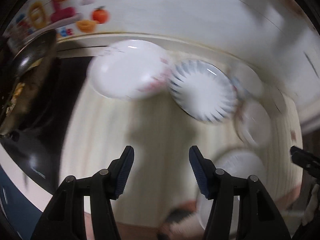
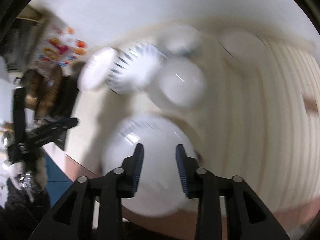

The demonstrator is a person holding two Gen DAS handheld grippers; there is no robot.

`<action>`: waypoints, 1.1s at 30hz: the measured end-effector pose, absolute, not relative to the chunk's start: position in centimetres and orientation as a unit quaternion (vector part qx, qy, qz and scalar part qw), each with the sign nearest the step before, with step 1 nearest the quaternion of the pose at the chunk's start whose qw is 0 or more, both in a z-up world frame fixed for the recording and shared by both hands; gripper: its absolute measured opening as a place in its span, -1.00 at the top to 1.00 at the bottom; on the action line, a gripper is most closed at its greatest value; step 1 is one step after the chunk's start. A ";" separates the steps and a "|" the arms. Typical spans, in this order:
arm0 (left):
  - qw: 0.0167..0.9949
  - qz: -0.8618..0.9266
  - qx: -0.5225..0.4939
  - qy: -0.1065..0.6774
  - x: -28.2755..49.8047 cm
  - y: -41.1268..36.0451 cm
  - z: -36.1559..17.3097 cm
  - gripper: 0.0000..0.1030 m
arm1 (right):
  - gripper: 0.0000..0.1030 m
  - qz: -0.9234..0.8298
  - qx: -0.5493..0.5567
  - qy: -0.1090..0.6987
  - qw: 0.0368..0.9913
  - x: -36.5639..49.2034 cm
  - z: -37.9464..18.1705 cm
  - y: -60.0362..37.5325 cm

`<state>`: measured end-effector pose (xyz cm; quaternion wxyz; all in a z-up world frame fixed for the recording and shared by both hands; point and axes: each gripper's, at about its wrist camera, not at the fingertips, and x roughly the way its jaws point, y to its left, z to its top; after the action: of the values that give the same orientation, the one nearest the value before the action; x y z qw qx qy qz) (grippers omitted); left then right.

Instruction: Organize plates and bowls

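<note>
Cream slatted table [image 1: 104,132] runs ahead of both grippers, carrying all the dishes; both views heavily motion-blurred, so rims and edges are smeared. Largest piece: plain white plate [image 2: 152,160] lying directly under and just ahead of the right gripper [image 2: 159,168], whose jaws stand moderately apart with nothing between them, the plate's surface showing through the gap (contact with the plate cannot be told). Farther ahead of the right gripper, a cluster: blue-rayed plate [image 1: 202,92] in the middle, white plate with pink marks [image 1: 128,72] touching or overlapping it on the left-gripper side, smaller white bowls [image 2: 182,84] beyond and to the right. The left gripper [image 1: 161,172] hangs over bare table short of the cluster, jaws wide and empty. Handling judgement: glazed ceramic, stiff, slick and chip-prone, moderately heavy for a two-finger pinch. Best hold is probably the rim, one pad above and one below, at the nearest edge; a flat plate gives no purchase from straight above. Smallest: colourful fruit sticker [image 1: 60,14] on the wall, far left.
</note>
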<state>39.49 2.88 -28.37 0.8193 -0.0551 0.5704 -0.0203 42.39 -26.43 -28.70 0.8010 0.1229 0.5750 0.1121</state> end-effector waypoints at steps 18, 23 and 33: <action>0.779 0.135 -0.134 0.598 53.1 13.5 -38.0 -0.07 | 0.42 0.208 0.007 0.597 0.775 74.7 -41.9 -6.6; 0.778 0.124 -0.131 0.602 54.9 13.4 -39.2 0.17 | 0.47 0.200 -0.007 0.601 0.773 75.9 -44.5 -5.6; 0.789 0.119 -0.130 0.589 54.2 13.5 -38.7 0.24 | 0.60 0.208 0.002 0.602 0.771 76.6 -45.5 -5.5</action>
<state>54.23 13.53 -38.73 0.7885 -0.1297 0.5894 0.1186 76.55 -5.53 -45.52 0.7709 0.0022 0.6019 0.2082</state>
